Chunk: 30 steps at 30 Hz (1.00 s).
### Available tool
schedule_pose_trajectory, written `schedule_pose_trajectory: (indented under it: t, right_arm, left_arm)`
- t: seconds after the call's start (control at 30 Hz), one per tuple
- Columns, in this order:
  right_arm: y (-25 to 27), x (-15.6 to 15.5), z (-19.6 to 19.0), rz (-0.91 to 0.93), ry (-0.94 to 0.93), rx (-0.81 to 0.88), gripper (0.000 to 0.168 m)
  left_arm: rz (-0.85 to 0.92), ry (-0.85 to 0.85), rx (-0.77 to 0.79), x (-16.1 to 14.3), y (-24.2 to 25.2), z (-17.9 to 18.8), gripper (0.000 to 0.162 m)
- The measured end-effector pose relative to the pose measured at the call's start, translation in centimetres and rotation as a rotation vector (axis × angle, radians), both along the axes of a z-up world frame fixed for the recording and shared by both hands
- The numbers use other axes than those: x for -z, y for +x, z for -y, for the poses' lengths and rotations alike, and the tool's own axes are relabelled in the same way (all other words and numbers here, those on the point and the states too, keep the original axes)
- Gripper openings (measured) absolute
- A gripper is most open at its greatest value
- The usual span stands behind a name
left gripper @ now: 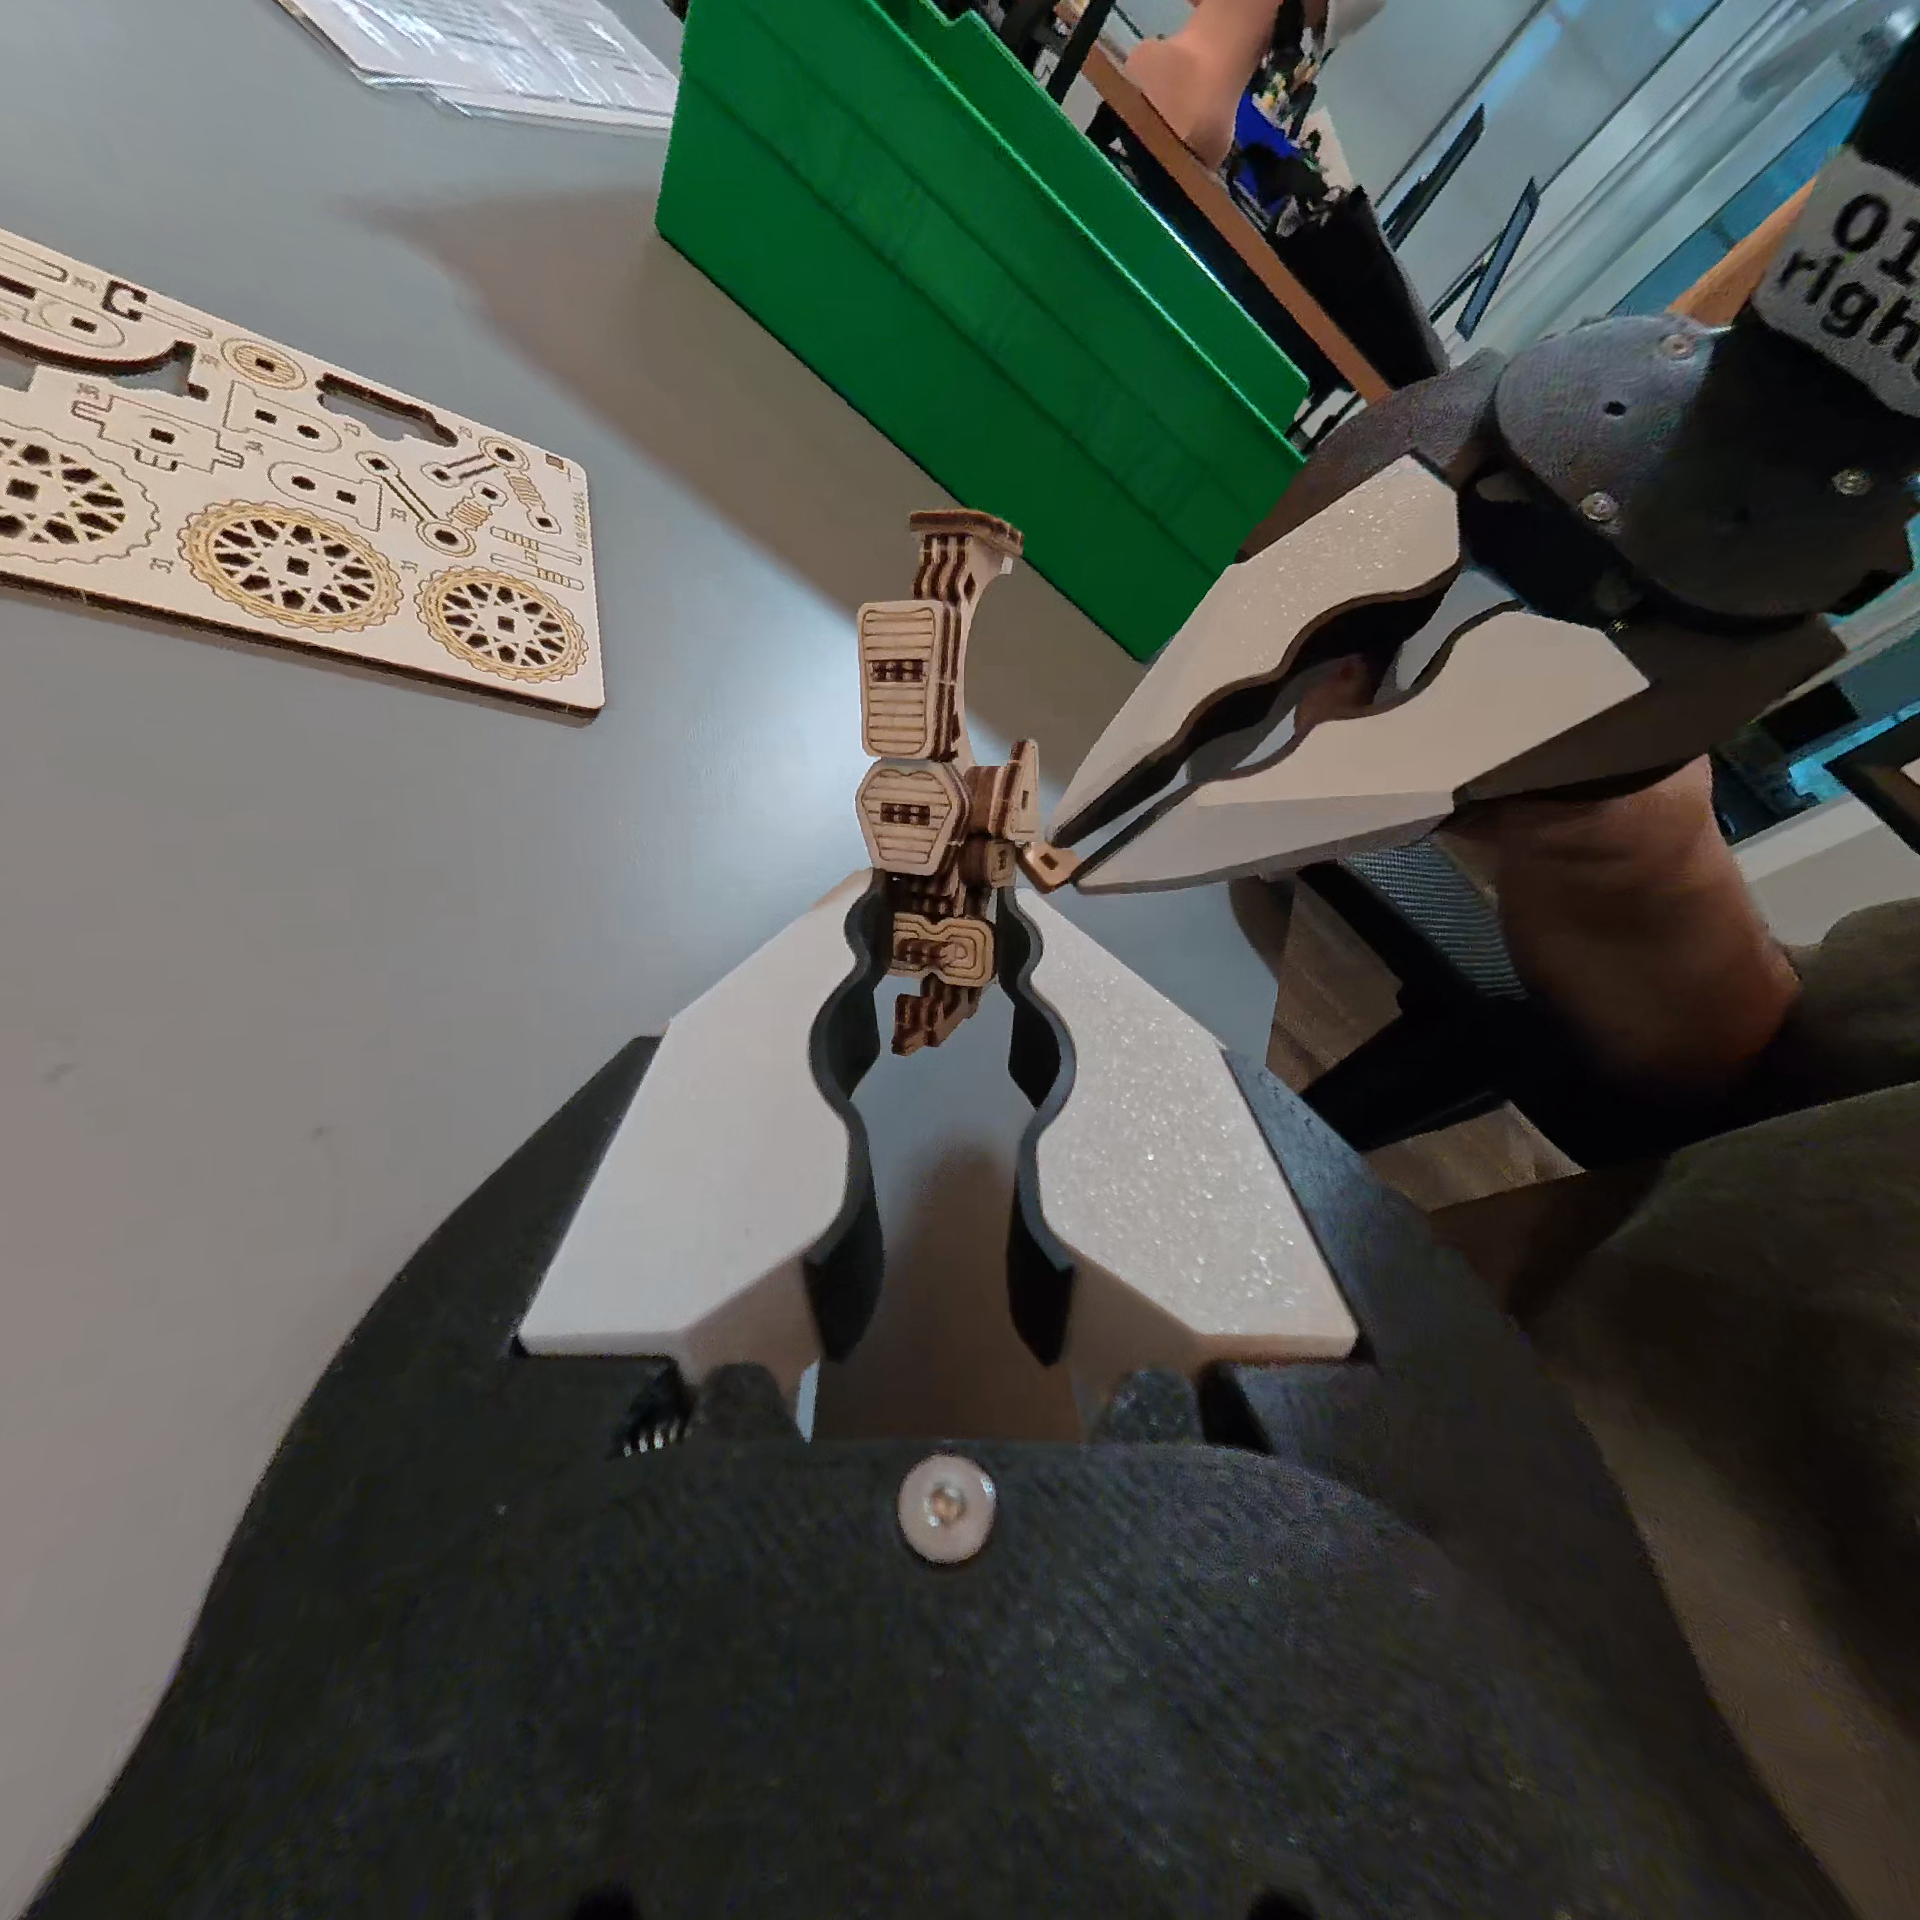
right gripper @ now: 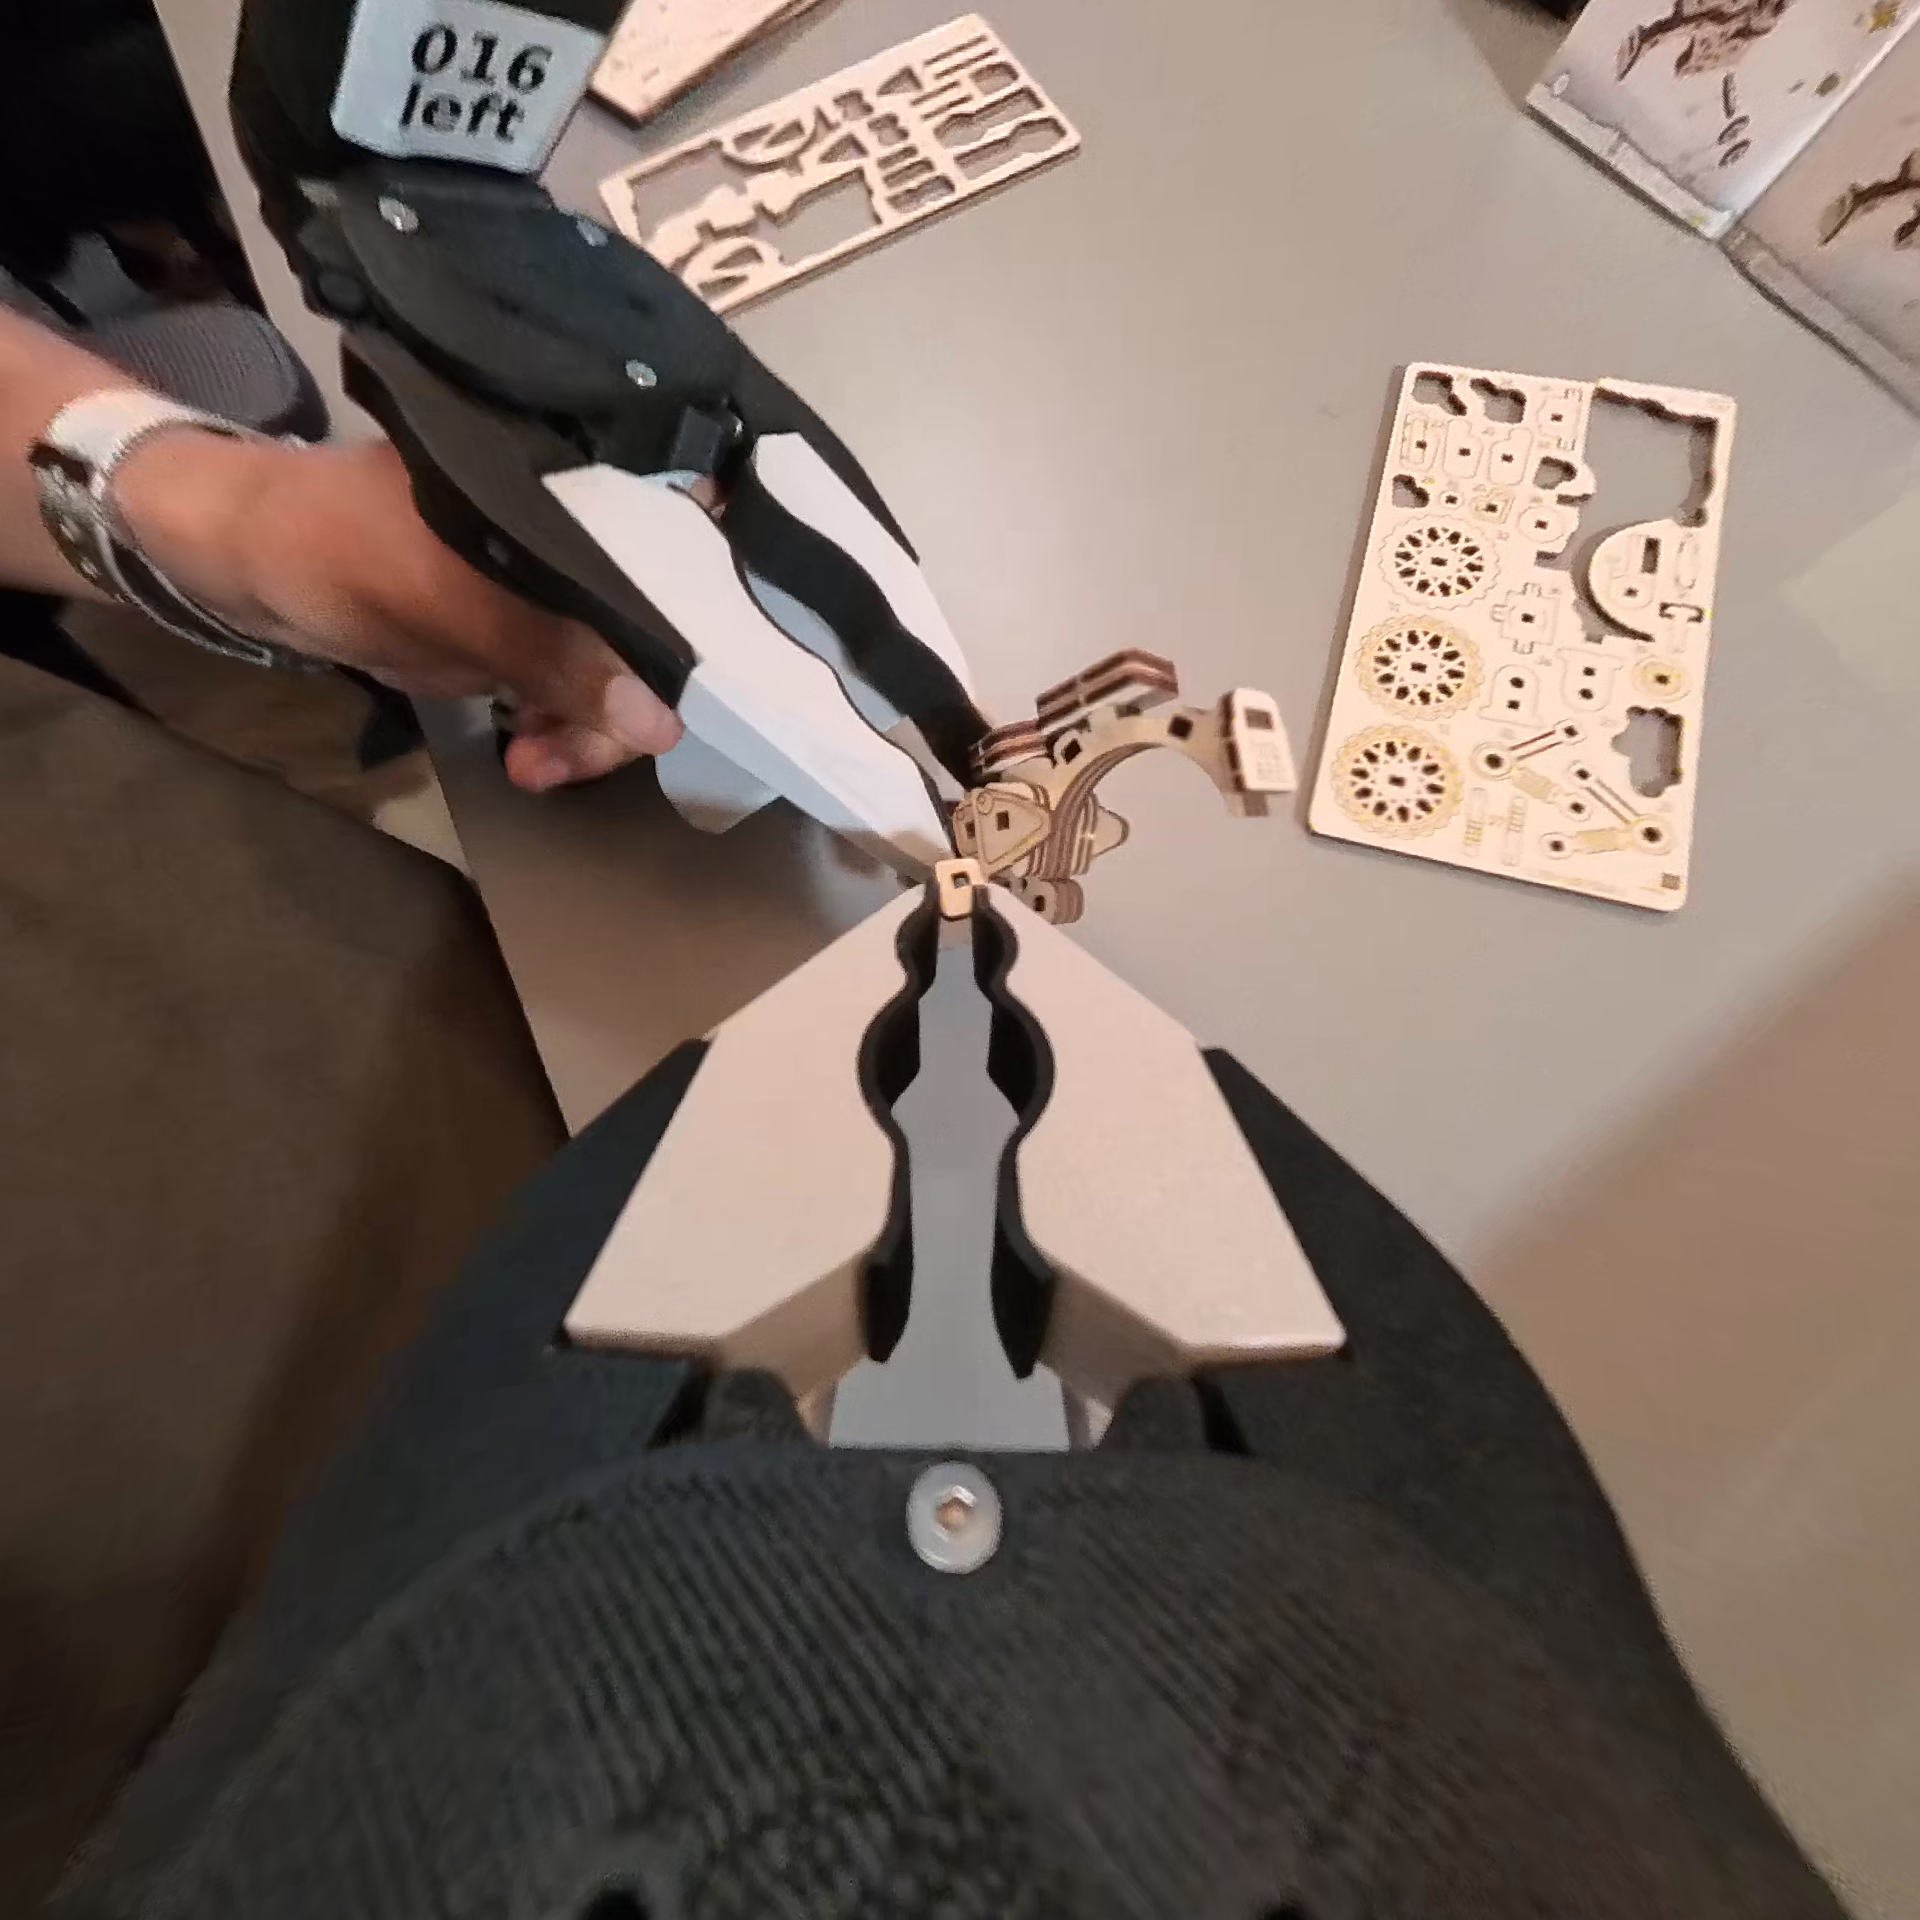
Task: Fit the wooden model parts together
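Layered, engraved wooden model point(left gripper: 935, 790) in left gripper point(left gripper: 935, 914); apparently unfinished.

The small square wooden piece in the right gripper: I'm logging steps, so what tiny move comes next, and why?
Probably ease the small square piece, pinched in the right gripper, onto the wooden model held by the left gripper; it sits right at the model's side, apparently not yet seated.

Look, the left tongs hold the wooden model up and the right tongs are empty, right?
Not quite. The right tongs are not empty: they pinch a small square wooden piece at their tips, right beside the wooden model, as the right wrist view shows. The left tongs do hold the model up.
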State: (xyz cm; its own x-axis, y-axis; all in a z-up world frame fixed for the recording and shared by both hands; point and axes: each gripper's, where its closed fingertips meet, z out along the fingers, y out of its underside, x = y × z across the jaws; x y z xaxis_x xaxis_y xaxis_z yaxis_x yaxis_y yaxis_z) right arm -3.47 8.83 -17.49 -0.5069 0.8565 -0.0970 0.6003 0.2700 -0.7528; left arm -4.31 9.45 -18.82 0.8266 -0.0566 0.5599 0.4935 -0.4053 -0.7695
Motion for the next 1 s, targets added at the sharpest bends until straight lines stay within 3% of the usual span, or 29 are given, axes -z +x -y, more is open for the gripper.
schedule_pose_trajectory:
  t: [0.2,0.6,1.0]
  right_arm:
    - [-0.06,-0.18,-0.08,0.017,-0.065,0.022,0.004]
    - [0.25,0.35,-0.14,0.024,0.025,0.009,0.004]
    - [0.2,0.06,-0.54,0.009,0.108,0.034,0.004]
  left_arm:
    - [-0.018,0.01,-0.009,-0.17,-0.1,-0.04,0.017]
    - [0.103,0.008,-0.019,0.11,-0.17,-0.04,0.017]
    - [0.067,0.005,-0.022,0.15,0.03,-0.07,0.017]
